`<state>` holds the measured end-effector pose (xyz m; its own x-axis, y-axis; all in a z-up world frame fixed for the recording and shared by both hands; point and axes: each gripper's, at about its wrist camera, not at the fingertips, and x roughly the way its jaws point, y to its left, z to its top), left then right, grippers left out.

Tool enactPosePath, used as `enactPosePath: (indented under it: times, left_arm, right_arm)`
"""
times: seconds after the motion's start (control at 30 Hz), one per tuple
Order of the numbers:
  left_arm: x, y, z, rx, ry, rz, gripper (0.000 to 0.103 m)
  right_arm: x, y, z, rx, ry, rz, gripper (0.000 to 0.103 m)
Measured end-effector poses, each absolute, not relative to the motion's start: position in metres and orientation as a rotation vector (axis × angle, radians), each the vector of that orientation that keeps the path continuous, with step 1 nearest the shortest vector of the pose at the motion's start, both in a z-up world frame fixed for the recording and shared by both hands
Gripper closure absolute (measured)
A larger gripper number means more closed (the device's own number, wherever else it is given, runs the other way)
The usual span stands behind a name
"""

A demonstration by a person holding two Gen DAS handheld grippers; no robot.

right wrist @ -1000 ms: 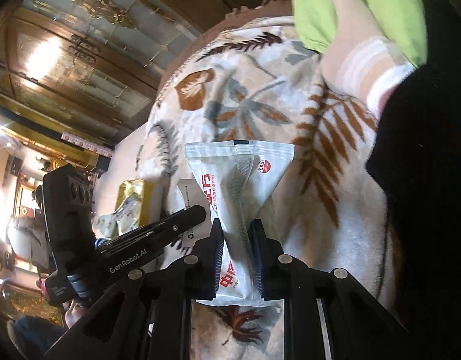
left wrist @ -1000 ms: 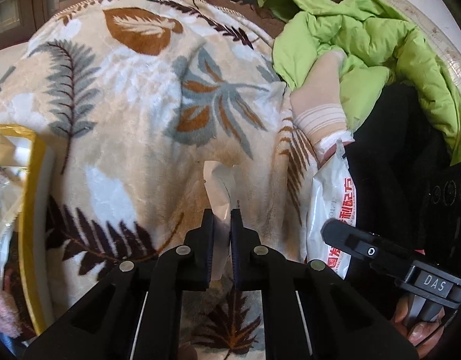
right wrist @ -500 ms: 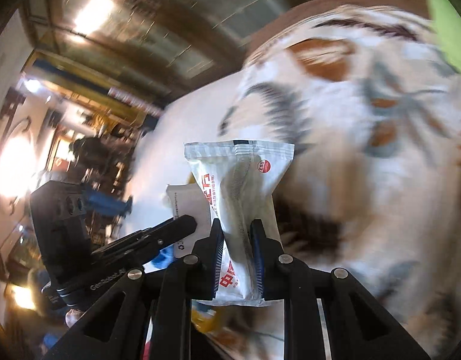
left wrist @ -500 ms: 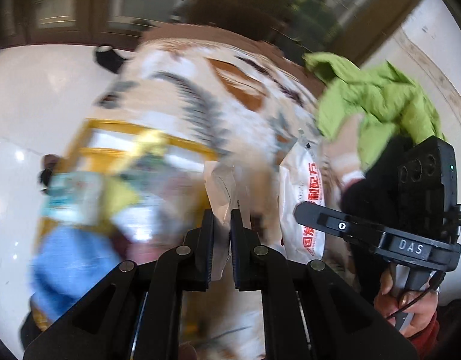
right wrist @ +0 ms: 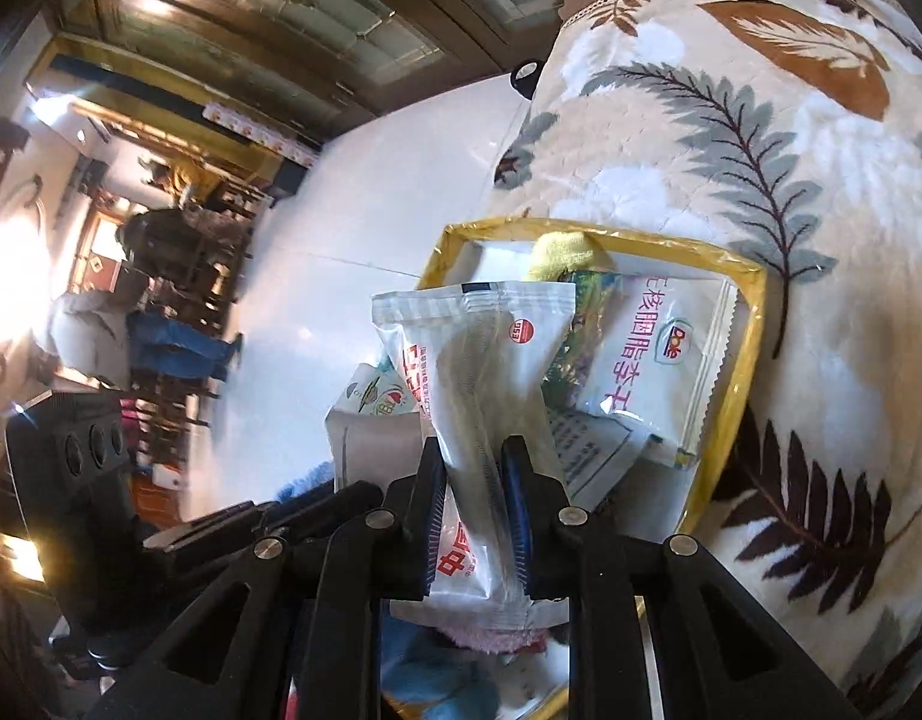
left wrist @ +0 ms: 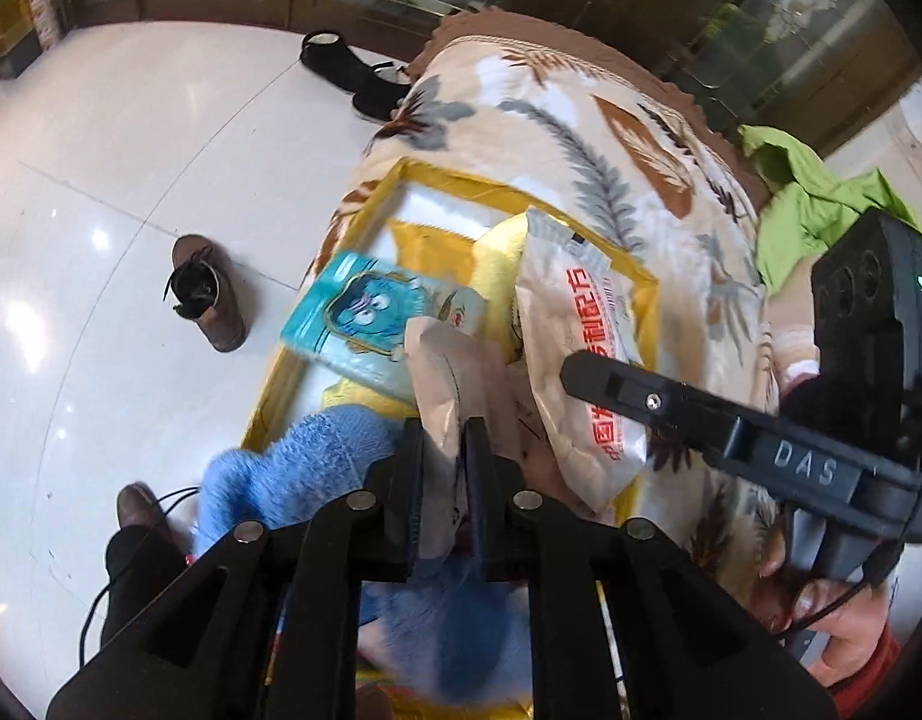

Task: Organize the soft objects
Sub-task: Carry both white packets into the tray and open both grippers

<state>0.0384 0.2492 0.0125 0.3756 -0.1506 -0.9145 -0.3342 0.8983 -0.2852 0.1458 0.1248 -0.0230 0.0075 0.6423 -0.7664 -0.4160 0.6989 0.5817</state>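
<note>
My left gripper (left wrist: 444, 435) is shut on a small pale sachet (left wrist: 440, 372), held above a yellow-rimmed tray (left wrist: 638, 276) on the leaf-patterned blanket (left wrist: 581, 120). My right gripper (right wrist: 473, 456) is shut on a white packet with red print (right wrist: 479, 360), also seen in the left wrist view as the white packet (left wrist: 572, 348) over the tray's right side. The tray (right wrist: 743, 336) holds a teal tissue pack (left wrist: 365, 324), a blue fluffy cloth (left wrist: 305, 468), a yellow cloth (right wrist: 560, 252) and a white Dole pouch (right wrist: 659, 354).
The blanket covers a raised surface beside a white tiled floor (left wrist: 131, 180). A brown shoe (left wrist: 206, 300) and black shoes (left wrist: 353, 72) lie on the floor. A green jacket (left wrist: 815, 204) lies at the right. A hand (left wrist: 833, 636) grips the right tool.
Both grippers have swung left from the blanket and green jacket to above the yellow tray, each still holding its packet.
</note>
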Motion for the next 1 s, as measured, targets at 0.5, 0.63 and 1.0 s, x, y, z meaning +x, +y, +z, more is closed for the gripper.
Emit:
enactPosePath:
  times: [0.5,0.63,1.0]
  left_arm:
    - [0.026,0.239,0.027,-0.433,1.133,0.199,0.038]
    - [0.017,0.238,0.041,-0.408,1.092,0.235,0.032]
    - [-0.015,0.218,0.079,-0.313,0.932,0.357,0.025]
  right_arm:
    - [0.129,0.122,-0.004,0.191,1.267,0.896,0.056]
    - [0.122,0.118,0.012,0.168,1.223,0.904,0.052]
    - [0.094,0.081,0.053,0.112,1.103,0.892,0.045]
